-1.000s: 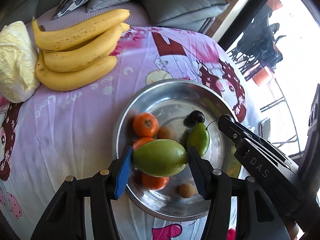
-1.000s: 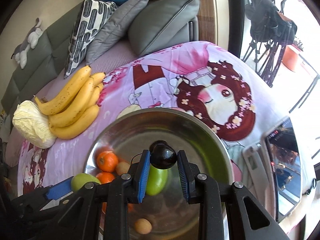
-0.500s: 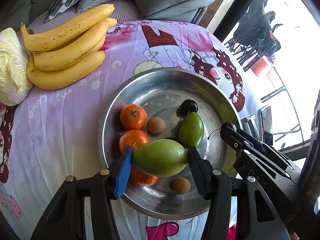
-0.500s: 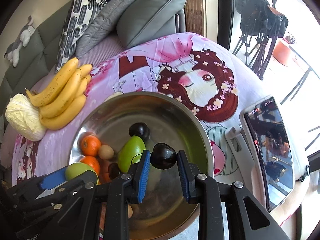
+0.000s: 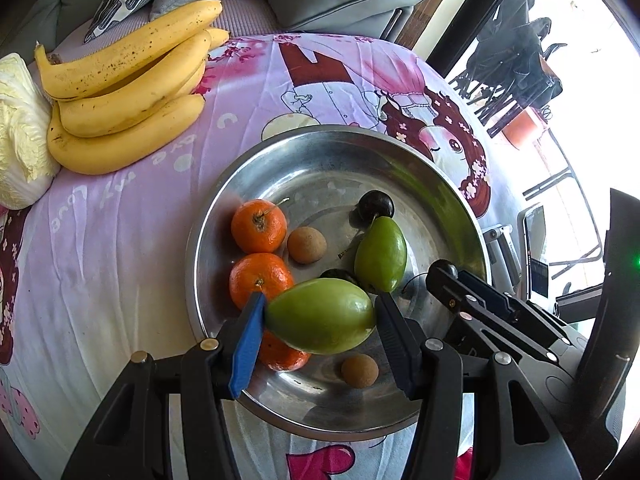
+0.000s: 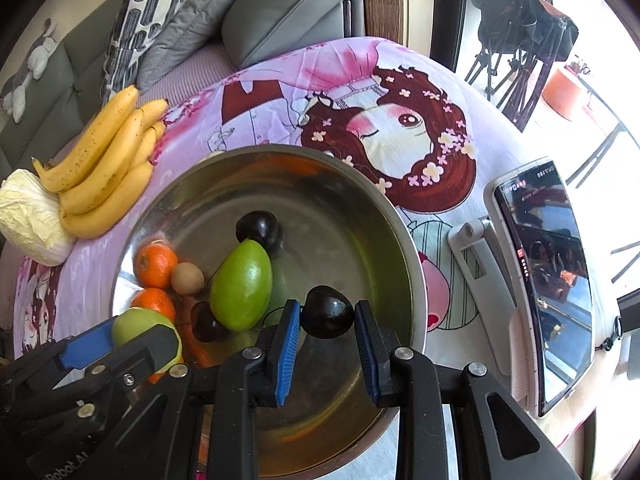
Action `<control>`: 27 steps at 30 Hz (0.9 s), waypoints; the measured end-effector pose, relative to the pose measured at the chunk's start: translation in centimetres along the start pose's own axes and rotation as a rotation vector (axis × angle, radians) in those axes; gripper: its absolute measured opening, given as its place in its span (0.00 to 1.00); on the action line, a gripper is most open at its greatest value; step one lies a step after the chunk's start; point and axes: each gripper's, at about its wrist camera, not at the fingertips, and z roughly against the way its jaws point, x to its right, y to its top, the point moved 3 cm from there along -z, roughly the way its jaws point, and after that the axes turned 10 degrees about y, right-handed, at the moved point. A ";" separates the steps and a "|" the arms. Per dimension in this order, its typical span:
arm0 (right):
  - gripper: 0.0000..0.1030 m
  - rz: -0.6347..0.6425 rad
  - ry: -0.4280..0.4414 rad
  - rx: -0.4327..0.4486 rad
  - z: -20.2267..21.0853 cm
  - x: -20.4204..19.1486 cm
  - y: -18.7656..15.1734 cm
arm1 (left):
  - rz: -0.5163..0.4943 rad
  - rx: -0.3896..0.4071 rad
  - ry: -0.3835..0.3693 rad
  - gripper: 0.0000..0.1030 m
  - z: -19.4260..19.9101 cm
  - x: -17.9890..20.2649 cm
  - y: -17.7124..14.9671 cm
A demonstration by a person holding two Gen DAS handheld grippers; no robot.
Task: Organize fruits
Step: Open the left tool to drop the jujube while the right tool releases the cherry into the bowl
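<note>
My left gripper (image 5: pixel 320 305) is shut on a large green mango (image 5: pixel 320 324), held over the near part of a steel bowl (image 5: pixel 320 140). My right gripper (image 6: pixel 327 307) is shut on a small dark cherry (image 6: pixel 327 319) above the bowl's right side (image 6: pixel 404 280). In the bowl lie a second green mango (image 5: pixel 381 255), three oranges (image 5: pixel 259 225), two brown longans (image 5: pixel 306 245) and a dark cherry (image 5: pixel 375 205). Another dark cherry (image 6: pixel 206 322) shows beside the mango in the right wrist view.
A bunch of bananas (image 5: pixel 120 92) and a pale cabbage (image 5: pixel 20 132) lie on the pink printed cloth (image 5: pixel 100 240) at the far left. A phone on a white stand (image 6: pixel 540 280) stands right of the bowl. Grey cushions (image 6: pixel 288 4) sit behind the table.
My right gripper has sunk toward the bowl's right side with the dark cherry still in it. The left gripper keeps the mango over the bowl, nearly still.
</note>
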 end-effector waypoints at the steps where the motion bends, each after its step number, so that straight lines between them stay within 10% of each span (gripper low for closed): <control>1: 0.29 -0.001 -0.001 -0.004 -0.1 0.0 0.0 | 0.004 -0.002 -0.001 0.56 0.0 0.0 0.0; 27: 0.44 0.021 -0.017 -0.018 -0.5 -0.3 0.2 | 0.095 -0.032 -0.086 0.55 0.5 -1.5 0.1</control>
